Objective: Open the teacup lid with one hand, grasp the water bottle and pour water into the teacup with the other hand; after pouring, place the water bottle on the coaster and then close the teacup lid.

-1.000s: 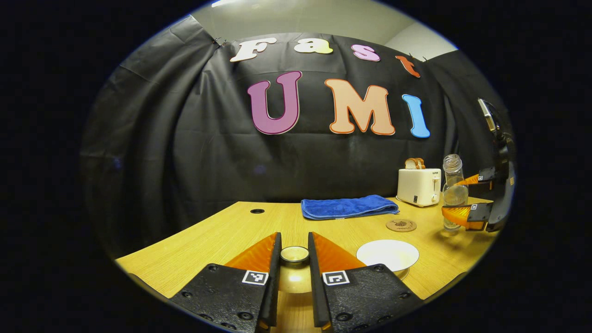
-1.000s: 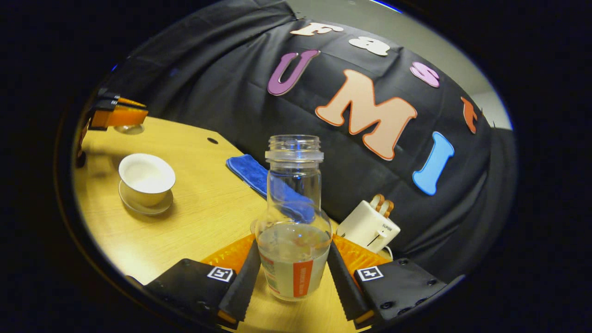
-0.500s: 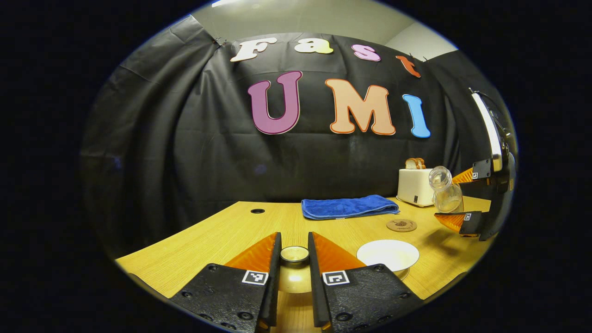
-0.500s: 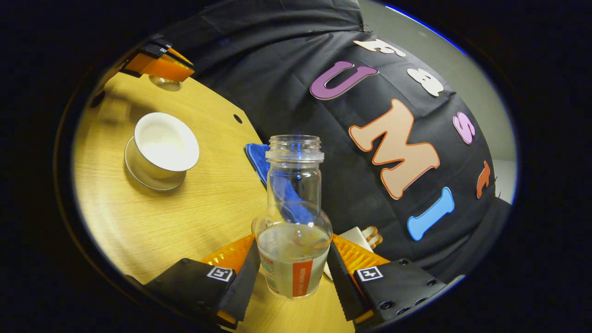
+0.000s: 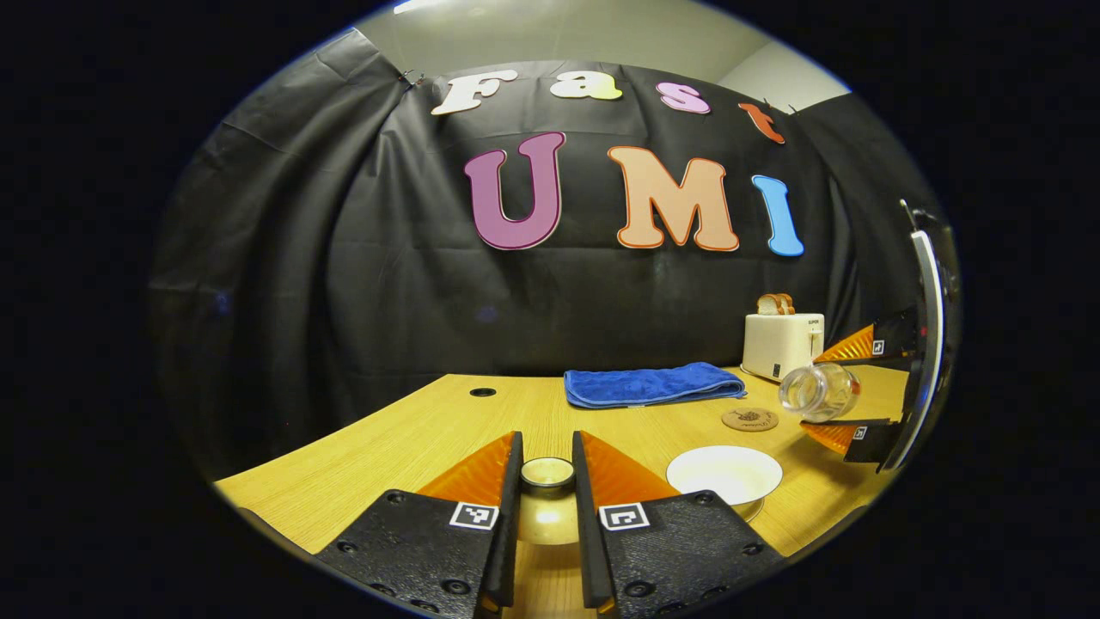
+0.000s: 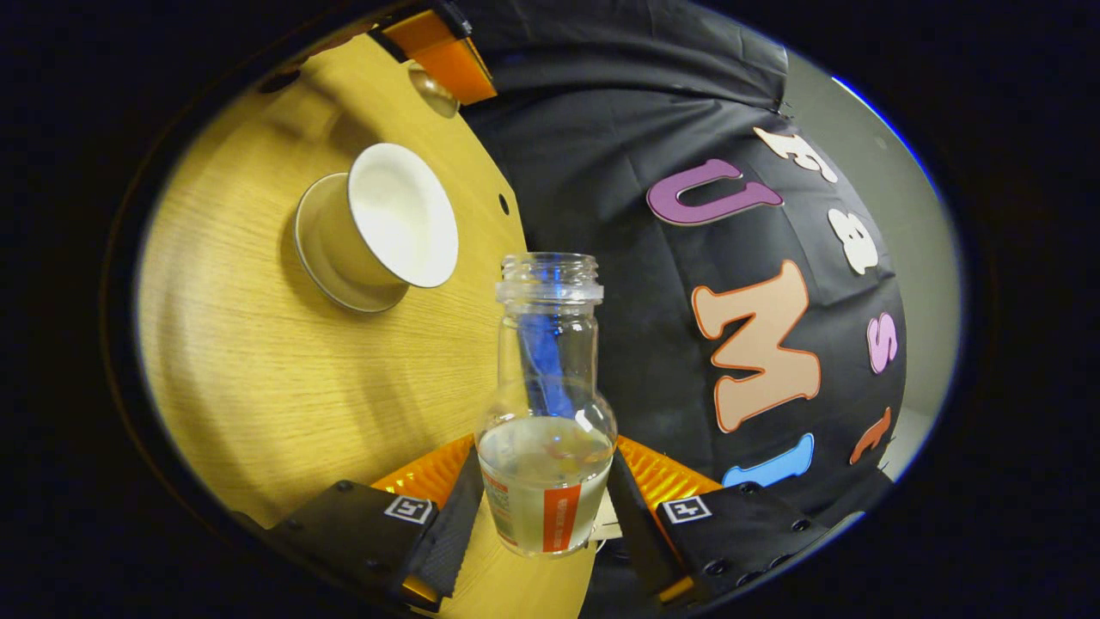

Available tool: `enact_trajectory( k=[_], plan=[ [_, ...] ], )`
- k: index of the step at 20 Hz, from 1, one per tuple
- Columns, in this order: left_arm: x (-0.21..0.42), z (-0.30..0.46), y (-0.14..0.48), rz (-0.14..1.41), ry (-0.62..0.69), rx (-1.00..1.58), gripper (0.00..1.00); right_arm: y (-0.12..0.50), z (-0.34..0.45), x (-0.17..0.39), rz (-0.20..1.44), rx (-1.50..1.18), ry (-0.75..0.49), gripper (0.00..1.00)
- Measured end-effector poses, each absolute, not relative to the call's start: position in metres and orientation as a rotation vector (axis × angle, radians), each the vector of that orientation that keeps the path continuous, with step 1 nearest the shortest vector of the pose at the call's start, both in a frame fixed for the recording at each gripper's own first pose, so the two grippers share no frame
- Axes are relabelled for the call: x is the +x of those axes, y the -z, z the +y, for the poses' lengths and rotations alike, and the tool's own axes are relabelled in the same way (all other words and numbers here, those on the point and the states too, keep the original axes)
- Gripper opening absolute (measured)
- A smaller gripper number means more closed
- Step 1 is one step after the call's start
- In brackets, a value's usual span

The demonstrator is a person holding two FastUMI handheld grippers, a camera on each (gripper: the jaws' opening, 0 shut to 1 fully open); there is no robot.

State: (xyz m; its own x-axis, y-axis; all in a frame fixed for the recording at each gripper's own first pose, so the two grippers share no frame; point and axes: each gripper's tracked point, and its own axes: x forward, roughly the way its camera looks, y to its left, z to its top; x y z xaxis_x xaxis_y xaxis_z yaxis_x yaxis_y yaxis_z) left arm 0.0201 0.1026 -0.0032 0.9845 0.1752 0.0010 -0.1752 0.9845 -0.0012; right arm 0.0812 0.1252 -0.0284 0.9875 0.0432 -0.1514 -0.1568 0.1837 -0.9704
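My left gripper [image 5: 546, 454] is shut on the knob of the teacup lid [image 5: 547, 516], low over the wooden table [image 5: 412, 438]. The white teacup [image 5: 724, 473] stands uncovered on its saucer just to the right. Beyond it my right gripper [image 5: 838, 389] holds the clear water bottle [image 5: 816, 391] tipped almost flat in the air, mouth pointing left. In the right gripper view the bottle [image 6: 546, 413], partly filled with water and uncapped, sits between the shut fingers of my right gripper [image 6: 544, 468]. The teacup [image 6: 387, 223] lies ahead to the left and the left gripper [image 6: 438, 52] at the top.
A round brown coaster [image 5: 749, 419] lies behind the teacup. A folded blue towel [image 5: 653, 384] and a white toaster [image 5: 780, 344] with bread slices stand at the back by the black cloth wall. A small hole [image 5: 482, 392] marks the table's far left.
The right gripper has rolled the bottle from upright to nearly horizontal, mouth toward the teacup, and lowered it slightly. The left gripper and lid have not moved.
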Motion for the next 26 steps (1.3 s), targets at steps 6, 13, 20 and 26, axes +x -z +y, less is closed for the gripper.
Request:
enact_trajectory(
  k=[6,13,20,26],
  plan=[
    [0.02,0.102,0.003,-0.001,-0.176,-0.002,0.28,0.026,0.127,0.089,0.073,-1.526,-0.127,0.82],
    [0.02,0.102,0.004,-0.001,-0.177,-0.002,0.27,0.006,0.135,0.094,-0.014,-1.69,-0.124,0.82],
    [0.02,0.102,0.004,-0.001,-0.176,-0.001,0.28,-0.007,0.141,0.095,-0.083,-1.807,-0.117,0.82],
    [0.02,0.102,0.003,-0.001,-0.177,-0.002,0.28,-0.016,0.149,0.091,-0.163,-1.86,-0.095,0.82]
  ],
)
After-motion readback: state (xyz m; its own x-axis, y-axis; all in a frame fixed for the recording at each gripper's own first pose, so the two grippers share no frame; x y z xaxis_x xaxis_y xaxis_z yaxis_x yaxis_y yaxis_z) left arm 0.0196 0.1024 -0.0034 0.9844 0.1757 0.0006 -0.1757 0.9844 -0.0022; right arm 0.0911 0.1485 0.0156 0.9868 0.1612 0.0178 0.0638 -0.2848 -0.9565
